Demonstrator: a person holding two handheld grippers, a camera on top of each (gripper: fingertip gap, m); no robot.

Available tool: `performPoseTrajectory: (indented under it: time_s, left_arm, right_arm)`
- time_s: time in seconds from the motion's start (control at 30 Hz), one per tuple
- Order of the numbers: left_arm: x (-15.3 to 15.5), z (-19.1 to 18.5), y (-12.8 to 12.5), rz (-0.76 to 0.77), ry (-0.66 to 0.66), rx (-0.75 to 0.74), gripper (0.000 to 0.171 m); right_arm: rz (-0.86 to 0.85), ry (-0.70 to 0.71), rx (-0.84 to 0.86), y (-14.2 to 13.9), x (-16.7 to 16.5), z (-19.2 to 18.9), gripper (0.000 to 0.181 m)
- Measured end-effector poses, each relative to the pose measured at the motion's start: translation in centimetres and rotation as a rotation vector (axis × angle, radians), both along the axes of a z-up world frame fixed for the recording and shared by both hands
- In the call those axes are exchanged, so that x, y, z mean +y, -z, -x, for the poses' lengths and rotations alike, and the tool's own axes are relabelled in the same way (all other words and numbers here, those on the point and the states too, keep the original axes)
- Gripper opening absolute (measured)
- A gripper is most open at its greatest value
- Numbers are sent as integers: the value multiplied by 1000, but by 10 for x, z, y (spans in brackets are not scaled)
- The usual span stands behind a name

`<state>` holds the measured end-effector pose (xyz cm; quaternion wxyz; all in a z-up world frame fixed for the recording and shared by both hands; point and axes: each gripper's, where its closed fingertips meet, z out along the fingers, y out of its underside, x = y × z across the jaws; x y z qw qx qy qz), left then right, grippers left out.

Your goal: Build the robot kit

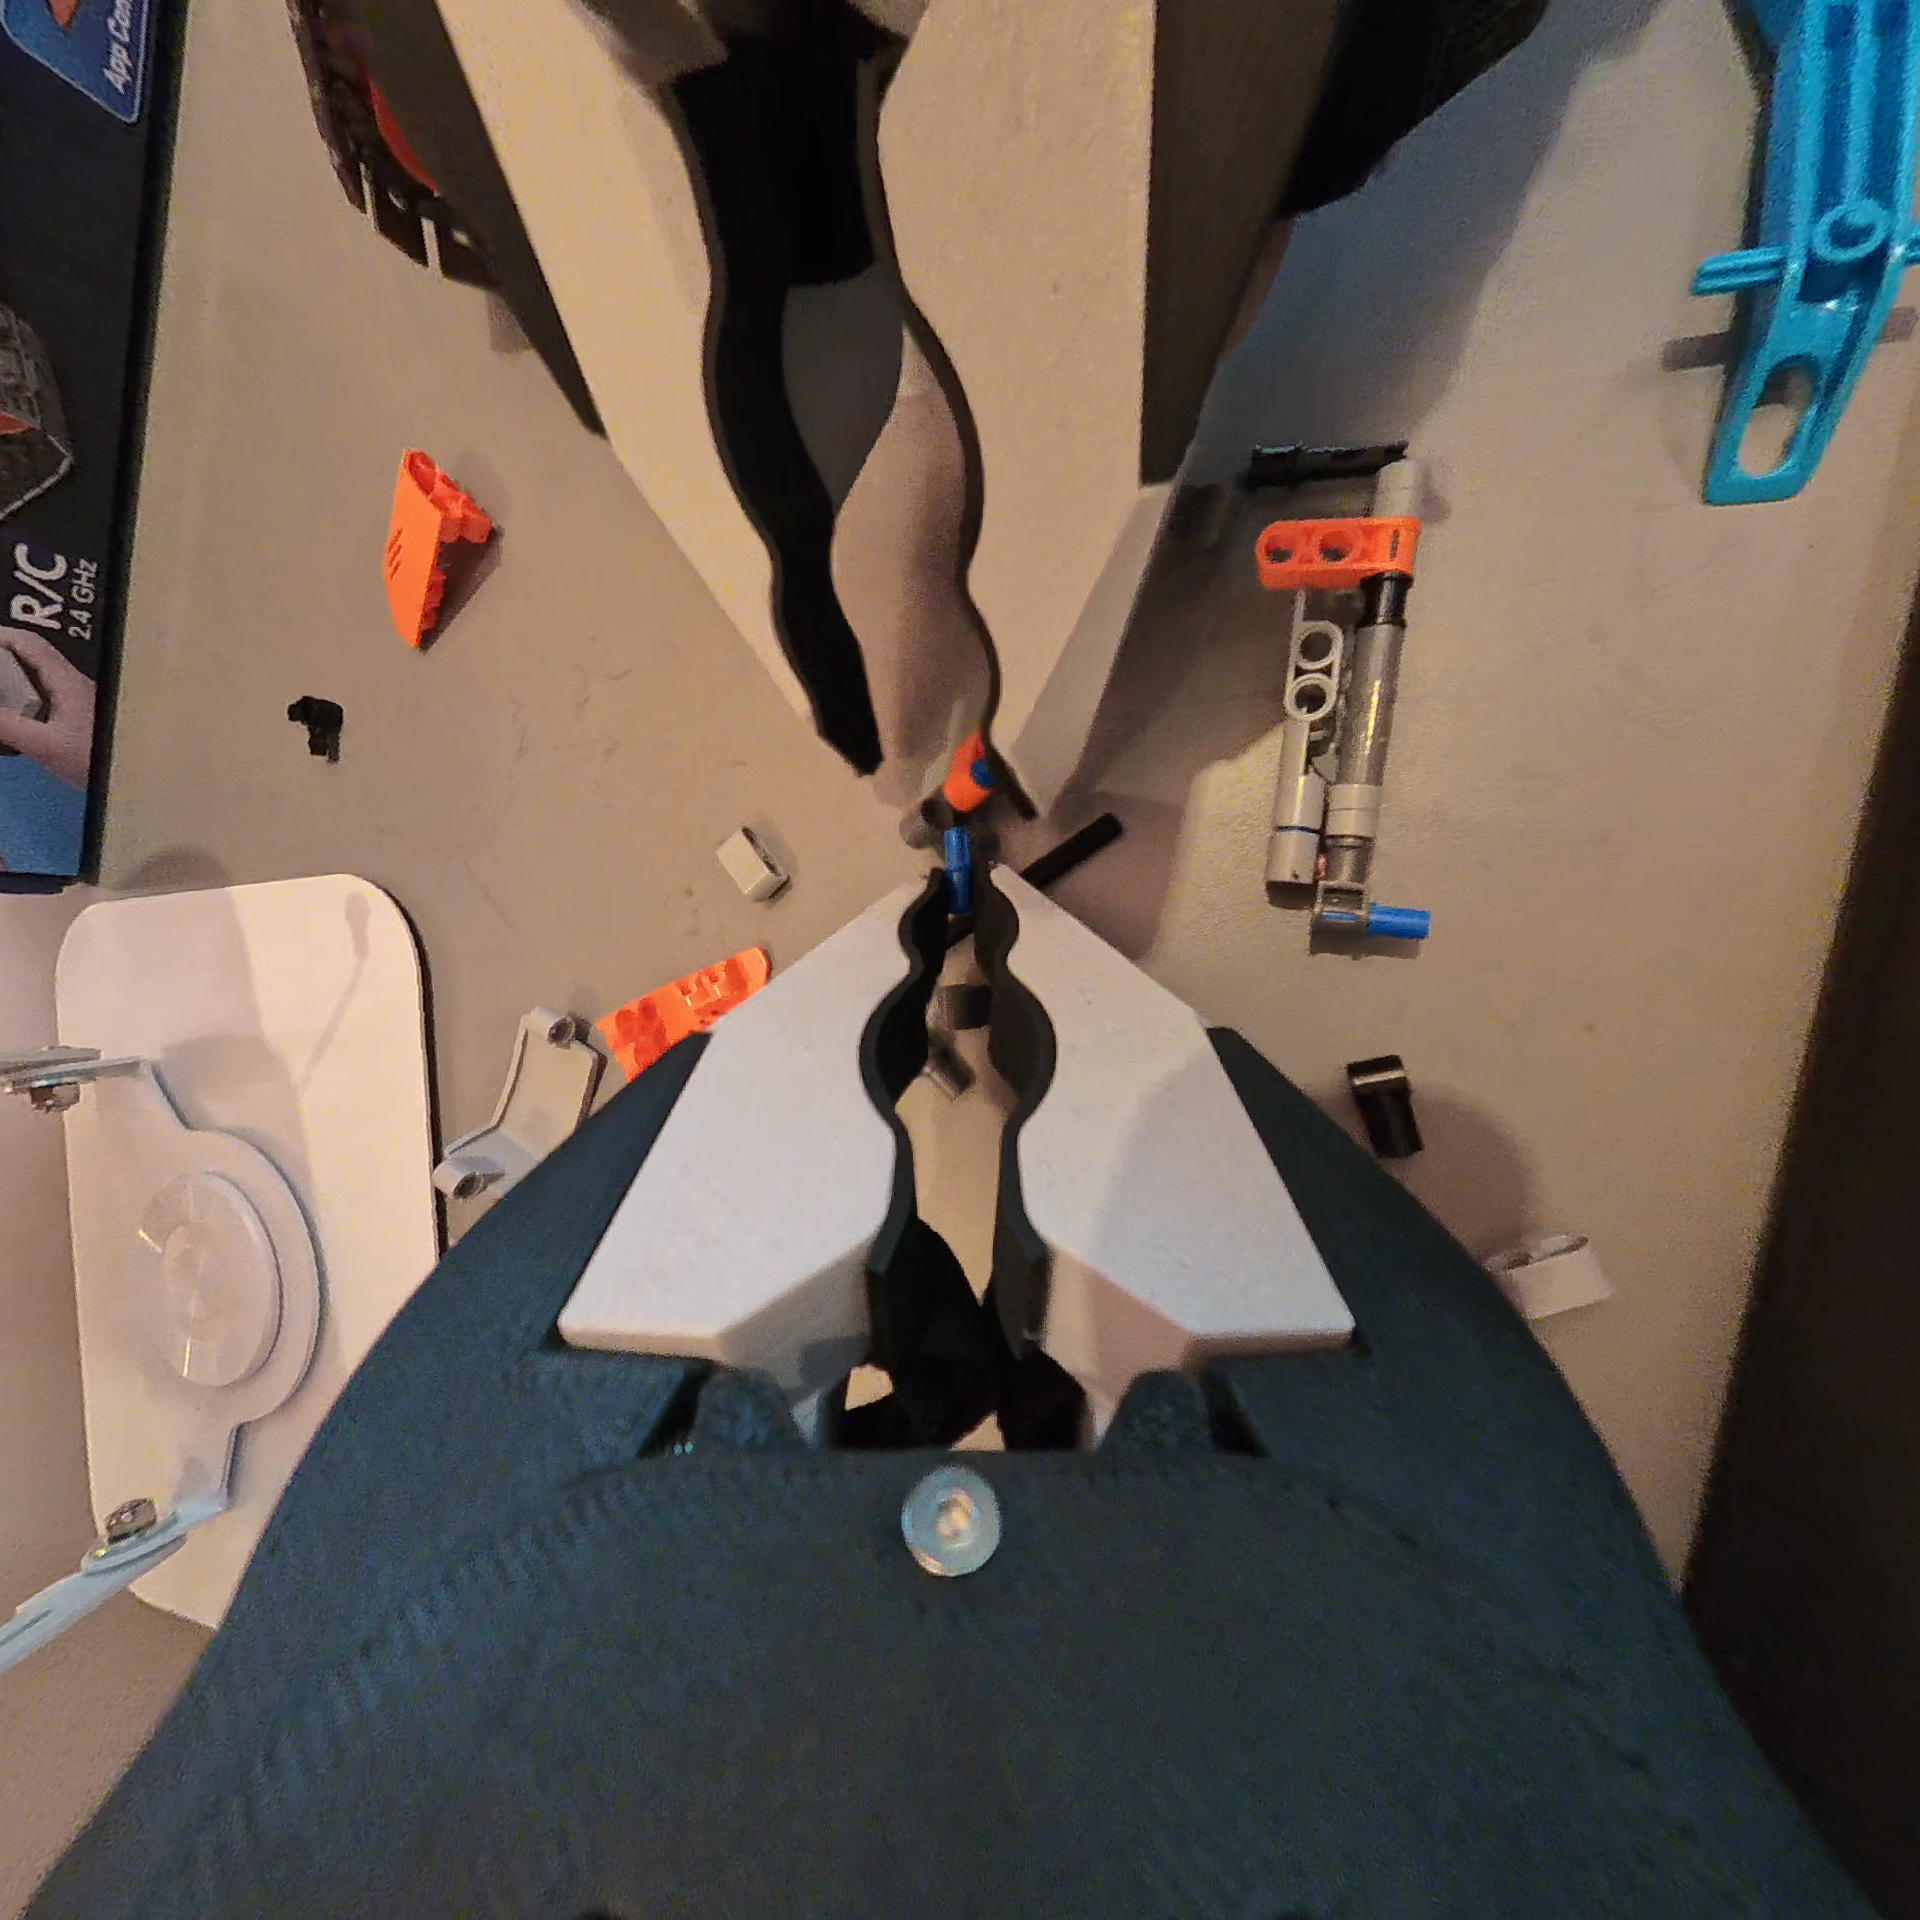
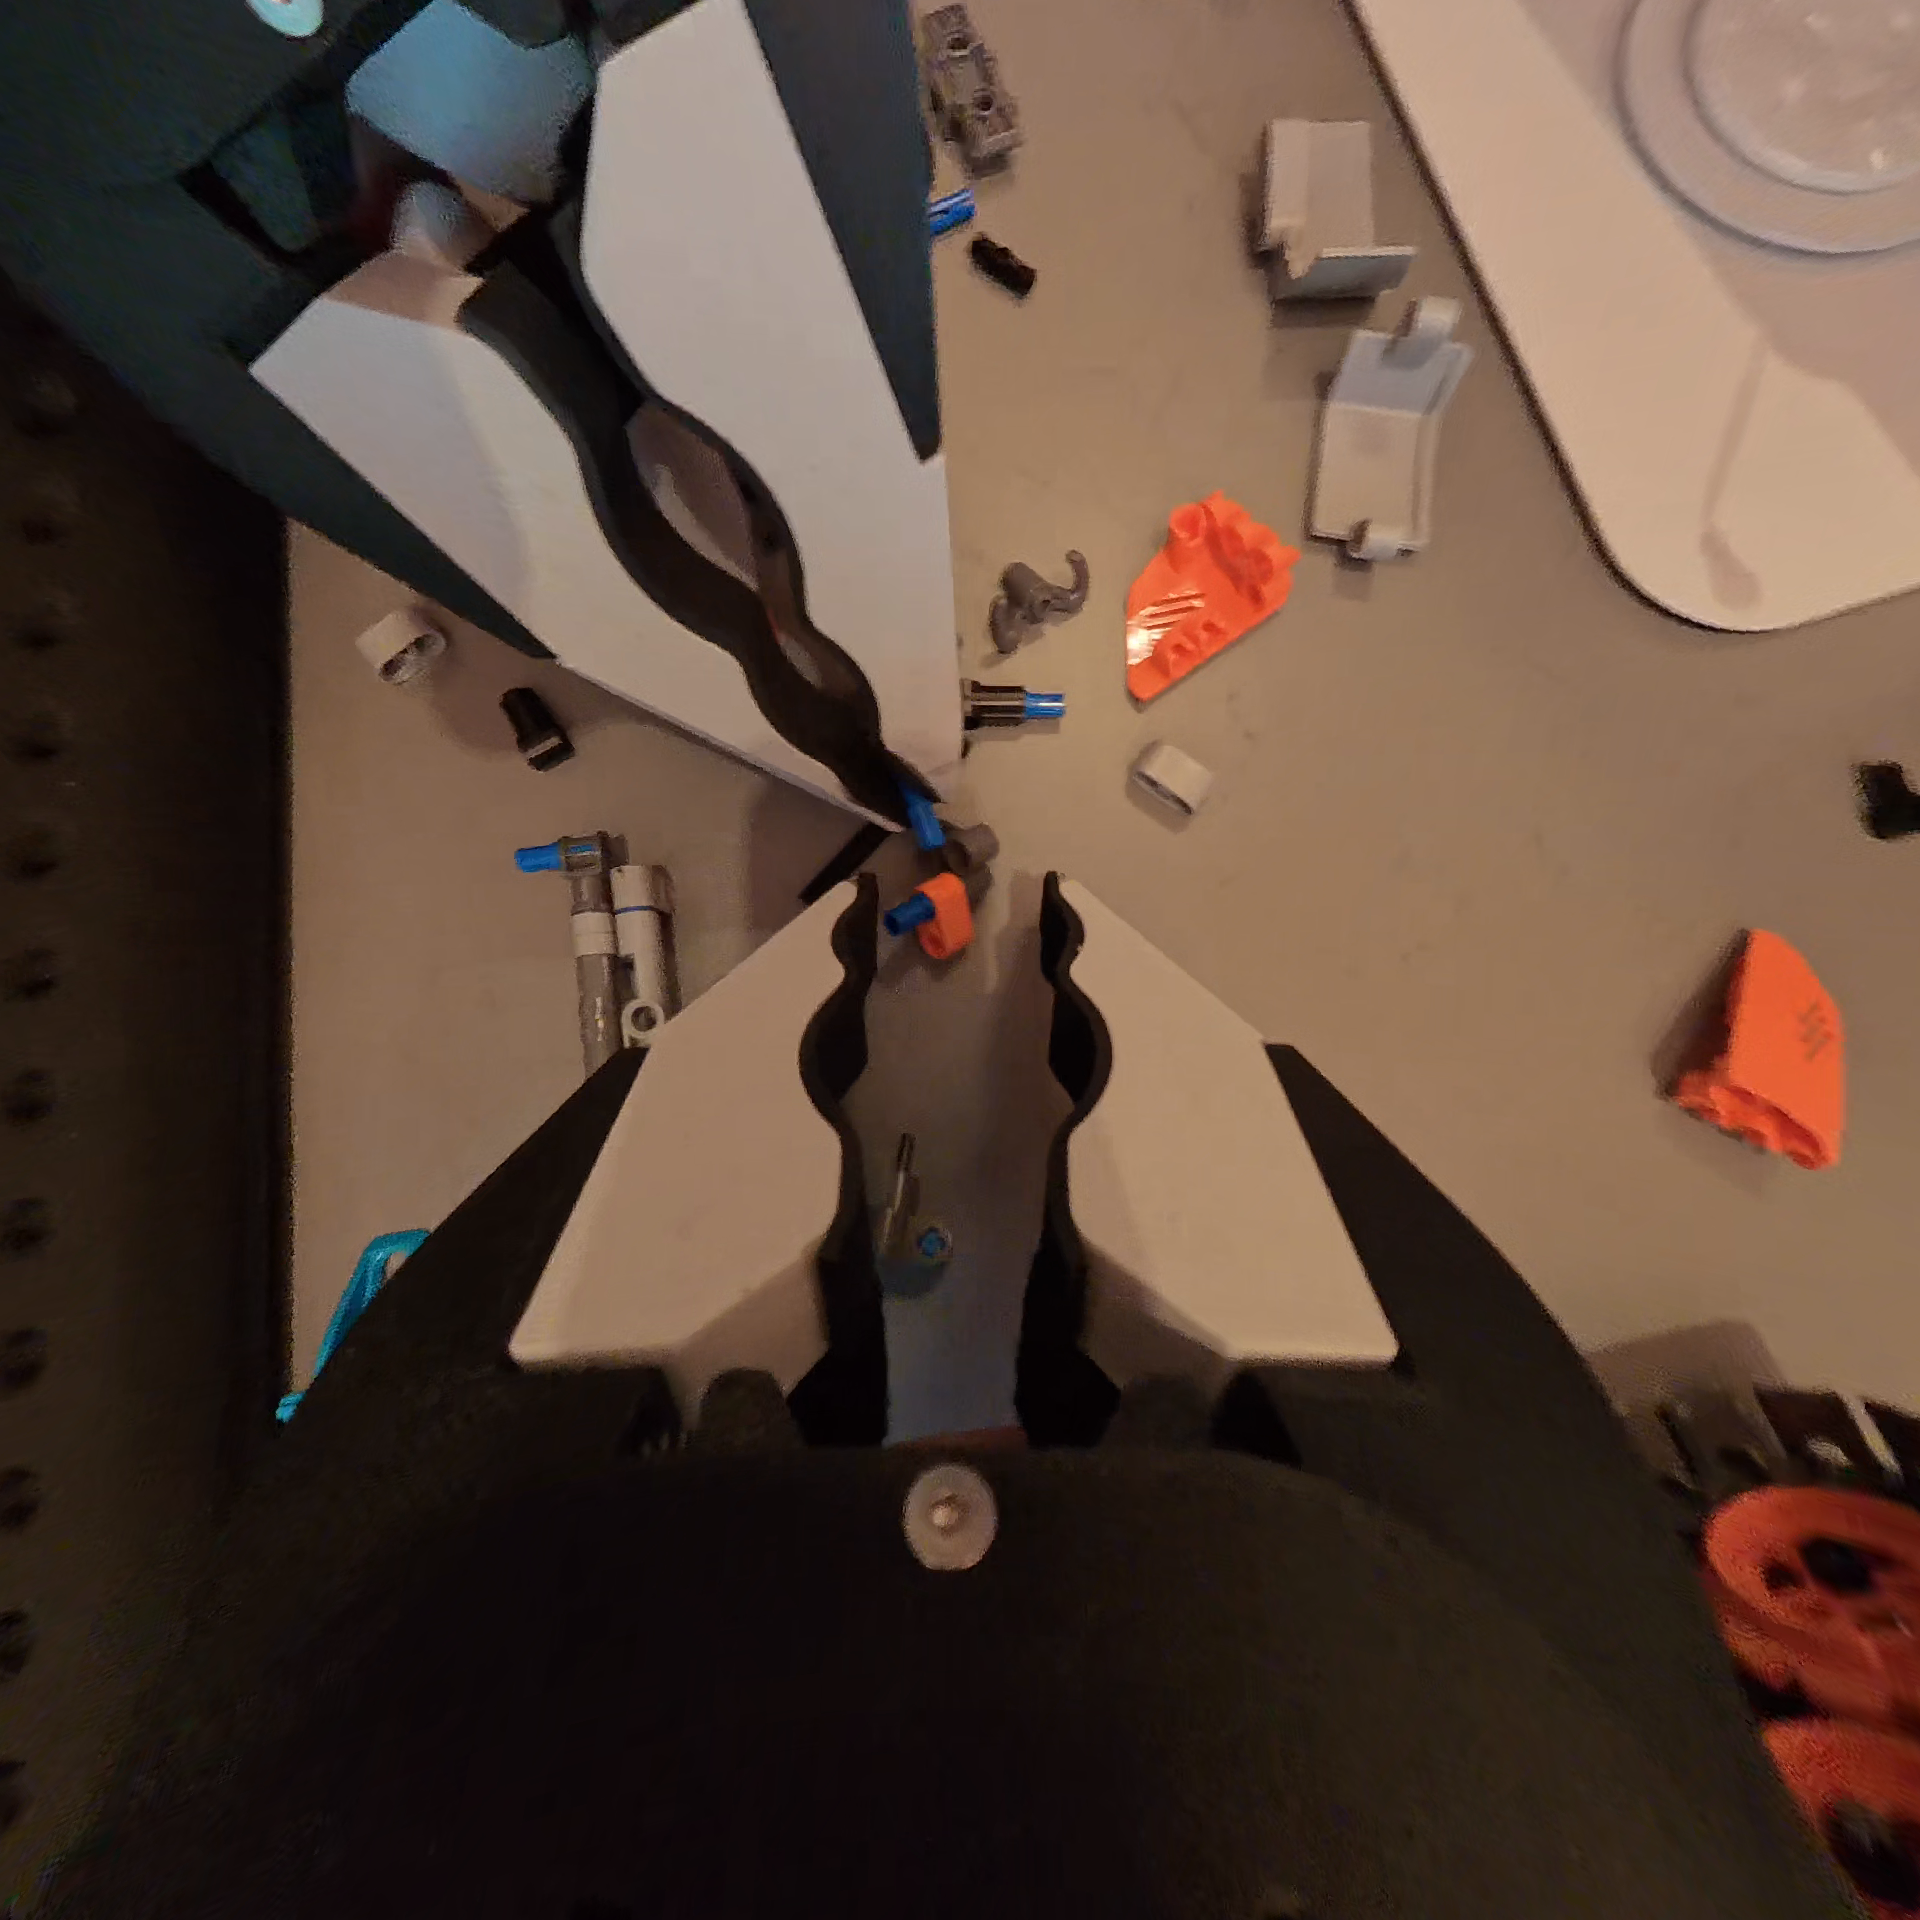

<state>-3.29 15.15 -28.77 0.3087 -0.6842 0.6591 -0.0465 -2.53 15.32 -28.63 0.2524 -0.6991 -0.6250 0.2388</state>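
In the left wrist view, the left hand-held gripper (image 1: 961,883) pinches a small blue plastic pin (image 1: 957,865) at its fingertips above the beige tabletop (image 1: 582,748). In the right wrist view, the right hand-held gripper (image 2: 954,883) stands open, a small orange plastic connector (image 2: 943,914) between its fingertips.

My L gripper (image 1: 961,883) jaws nearly closed at tips; R gripper (image 2: 951,883) jaws apart, tips facing L's, pointing down.
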Motion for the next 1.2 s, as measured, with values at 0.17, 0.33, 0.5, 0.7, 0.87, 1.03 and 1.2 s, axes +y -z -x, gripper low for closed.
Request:
performPoseTrajectory:
  time_s: [0.17,0.33,0.5,0.7,0.87,1.03,1.2]
  left_arm:
    - [0,2,2,12,4,7,2]
    - [4,7,0,-11,13,35,2]
    - [6,15,1,-59,43,106,2]
    - [8,15,6,-121,97,172,2]
    - [7,13,2,-172,147,170,2]
    - [8,14,4,-260,205,230,2]
    - [13,12,0,-369,242,264,2]
  right_arm:
    - [-43,-36,-23,7,-1,2,13]
    - [-114,-42,-44,7,-1,3,11]
    - [-142,-53,-54,7,-2,3,11]
    - [-156,-64,-59,7,-2,3,10]
    - [-160,-73,-71,7,-2,3,10]
    - [-158,-86,-81,7,-2,2,10]
    - [-159,-98,-88,7,-3,2,10]
